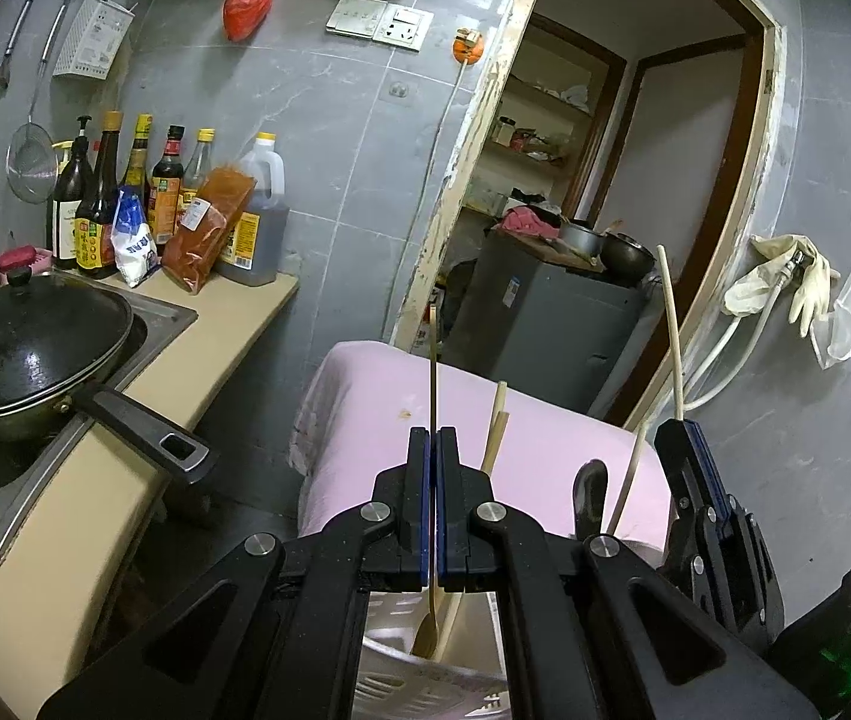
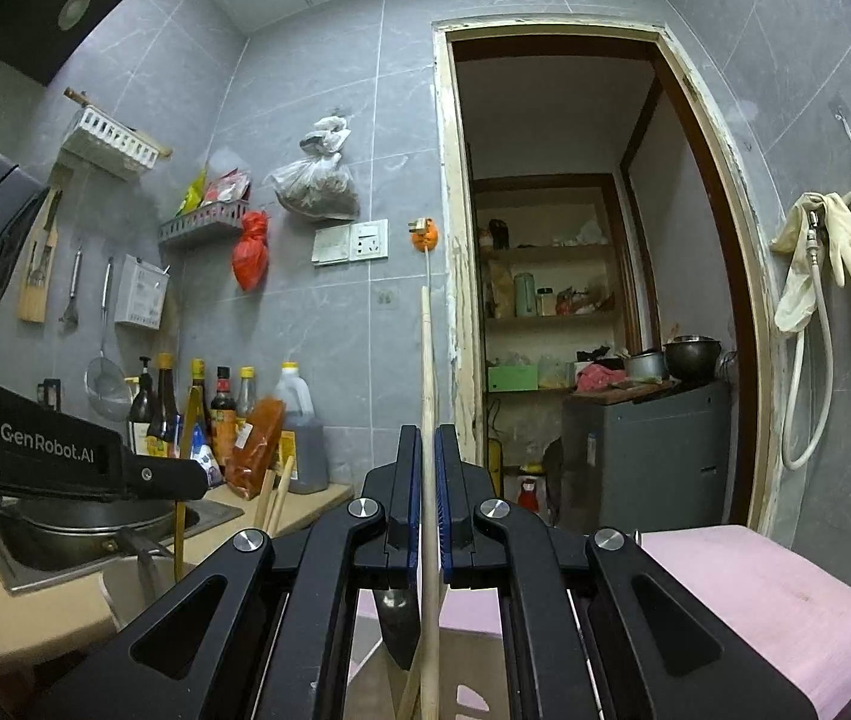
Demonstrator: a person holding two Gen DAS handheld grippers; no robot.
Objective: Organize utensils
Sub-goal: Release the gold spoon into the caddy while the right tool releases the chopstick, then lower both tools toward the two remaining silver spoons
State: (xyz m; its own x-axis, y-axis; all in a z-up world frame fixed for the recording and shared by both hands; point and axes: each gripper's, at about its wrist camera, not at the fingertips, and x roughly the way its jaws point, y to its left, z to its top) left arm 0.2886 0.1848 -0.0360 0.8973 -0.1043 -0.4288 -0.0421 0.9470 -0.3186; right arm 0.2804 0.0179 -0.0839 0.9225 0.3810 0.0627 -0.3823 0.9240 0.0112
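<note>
Both pinching upright utensils over a white holder (image 1: 425,684), the left hand-held gripper (image 1: 432,450) clamps a wooden spoon (image 1: 433,372) and the right hand-held gripper (image 2: 425,456) a pale stick (image 2: 427,360); either could snag the rim and twist loose.

Basket (image 1: 419,684) mostly behind claw arms

Lidded black wok (image 1: 35,348) beside sauce bottles (image 1: 125,192); rubber gloves (image 1: 785,276) on wall.
</note>
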